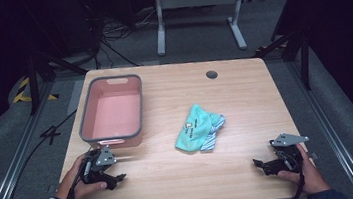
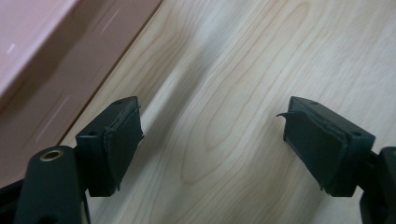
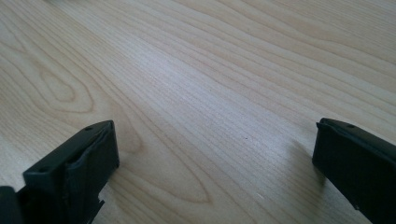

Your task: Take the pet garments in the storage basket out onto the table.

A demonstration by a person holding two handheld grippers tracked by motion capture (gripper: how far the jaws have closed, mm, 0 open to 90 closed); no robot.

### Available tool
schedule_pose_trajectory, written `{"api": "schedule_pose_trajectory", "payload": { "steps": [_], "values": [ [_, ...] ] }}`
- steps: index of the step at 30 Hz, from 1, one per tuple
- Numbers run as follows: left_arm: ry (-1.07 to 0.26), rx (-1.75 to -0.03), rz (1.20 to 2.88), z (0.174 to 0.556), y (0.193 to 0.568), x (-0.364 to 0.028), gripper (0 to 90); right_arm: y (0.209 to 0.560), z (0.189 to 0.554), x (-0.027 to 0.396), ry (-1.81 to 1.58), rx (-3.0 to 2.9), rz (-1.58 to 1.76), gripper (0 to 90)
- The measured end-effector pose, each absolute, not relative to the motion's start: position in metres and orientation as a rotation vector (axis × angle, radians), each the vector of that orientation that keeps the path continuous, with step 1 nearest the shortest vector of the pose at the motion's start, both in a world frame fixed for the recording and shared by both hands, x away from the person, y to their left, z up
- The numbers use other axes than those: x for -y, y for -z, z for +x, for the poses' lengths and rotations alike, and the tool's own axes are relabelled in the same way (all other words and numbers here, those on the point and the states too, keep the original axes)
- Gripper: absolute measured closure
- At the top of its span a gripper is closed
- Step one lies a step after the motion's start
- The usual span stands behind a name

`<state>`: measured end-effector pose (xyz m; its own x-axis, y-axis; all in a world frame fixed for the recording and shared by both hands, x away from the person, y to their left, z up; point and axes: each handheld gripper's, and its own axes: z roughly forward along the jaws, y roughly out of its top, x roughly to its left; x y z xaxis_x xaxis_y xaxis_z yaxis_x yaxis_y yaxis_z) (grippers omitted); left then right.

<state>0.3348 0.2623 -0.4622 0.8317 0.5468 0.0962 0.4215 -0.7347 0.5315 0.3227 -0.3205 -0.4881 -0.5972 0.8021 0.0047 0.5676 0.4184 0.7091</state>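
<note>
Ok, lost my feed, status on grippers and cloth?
Left gripper open, empty. Right gripper open, empty. Teal cloth mid-table, untouched. Path clear.

Left gripper (image 2: 210,149): two black jaws rising from the bottom edge, standing wide apart with nothing lying between them. Pads (image 2: 123,140): dark rubber, fraying and curling at the edges. Wooden tabletop (image 2: 243,70): pale grain running beneath and ahead of the jaws. Pink bin (image 2: 42,60): its wall sitting just beyond the left jaw, blurring toward the upper left corner.
</note>
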Motion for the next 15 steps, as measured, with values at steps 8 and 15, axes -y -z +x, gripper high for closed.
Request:
{"api": "schedule_pose_trajectory", "payload": {
  "steps": [8,15],
  "values": [
    [-0.272,-0.794,2.321,0.334,0.477,-0.287,16.7,0.488,0.323,0.321,-0.977,-2.345,1.178,0.5],
    [-0.291,-0.788,2.267,0.33,0.483,-0.29,15.7,0.488,0.322,0.321,-0.98,-2.345,1.179,0.6]
  ]
}}
